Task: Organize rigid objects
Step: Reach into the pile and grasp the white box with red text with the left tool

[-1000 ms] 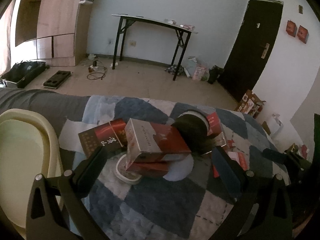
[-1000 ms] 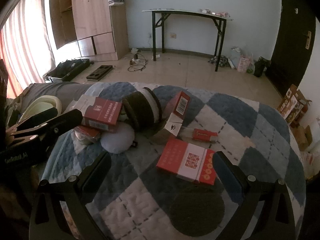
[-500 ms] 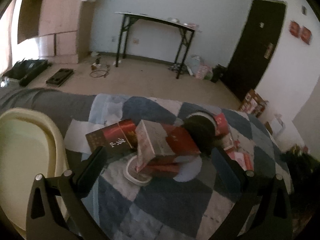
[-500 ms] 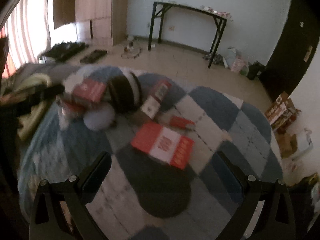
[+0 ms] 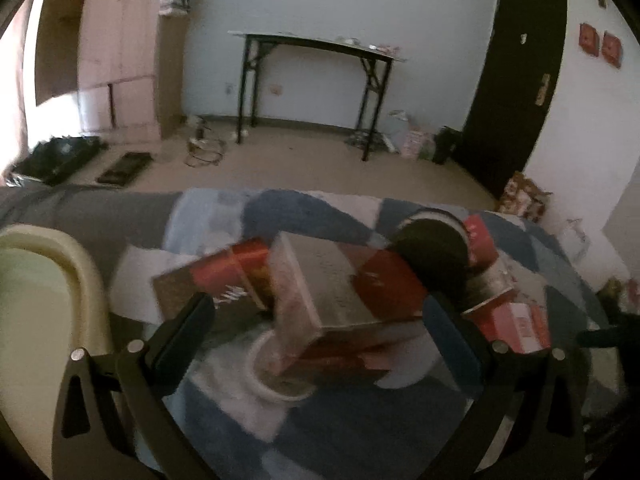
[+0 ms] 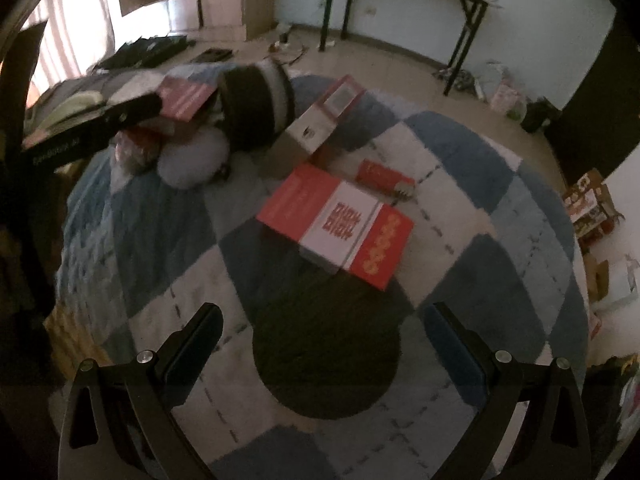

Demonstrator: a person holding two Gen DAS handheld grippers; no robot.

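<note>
Both grippers have moved closer to the boxes. Now the left gripper (image 5: 320,332) is wide open around the grey and red box (image 5: 340,292) in the middle of its view. Low in its own view, the right gripper (image 6: 324,336) is open and empty, below the red and white box (image 6: 336,224) on the checked blanket (image 6: 500,240).

The right gripper (image 6: 320,344) has moved closer over the red-and-white box (image 6: 336,224), jaws spread wide.
</note>
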